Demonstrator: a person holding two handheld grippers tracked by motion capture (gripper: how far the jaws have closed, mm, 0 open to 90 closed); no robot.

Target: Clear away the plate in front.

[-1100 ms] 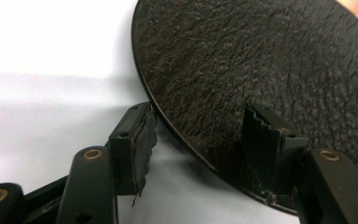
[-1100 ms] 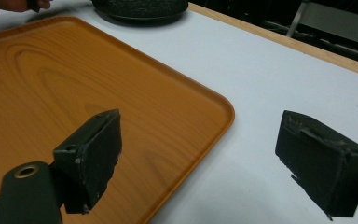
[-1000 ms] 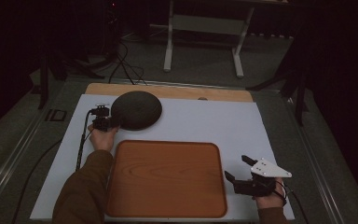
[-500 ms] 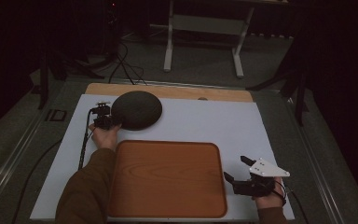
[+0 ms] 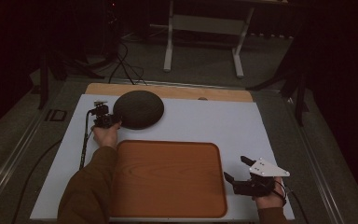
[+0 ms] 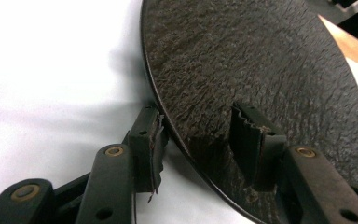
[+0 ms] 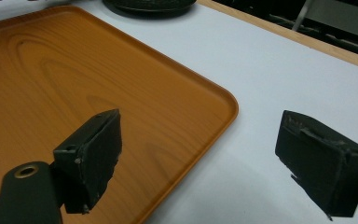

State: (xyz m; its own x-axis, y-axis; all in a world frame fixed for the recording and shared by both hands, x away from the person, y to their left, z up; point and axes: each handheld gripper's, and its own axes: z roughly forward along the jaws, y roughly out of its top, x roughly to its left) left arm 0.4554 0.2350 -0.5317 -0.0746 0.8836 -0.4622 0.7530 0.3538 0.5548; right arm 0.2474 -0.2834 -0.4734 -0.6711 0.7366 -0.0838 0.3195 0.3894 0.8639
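A dark, rough-textured round dish lies dome-up at the back left of the white table; it also appears in the right gripper view. My left gripper is at its left rim. In the left gripper view the jaws stand partly apart across the rim of the dish, one pad against the edge by the table and the other over the top surface. An orange wooden tray lies bare at the front centre. My right gripper hovers open just right of the tray, its jaws wide apart and holding nothing.
The white table top has a wooden strip along its far edge. A black cable trails from the left gripper down the table's left side. A metal stand and more cables sit on the dark floor beyond.
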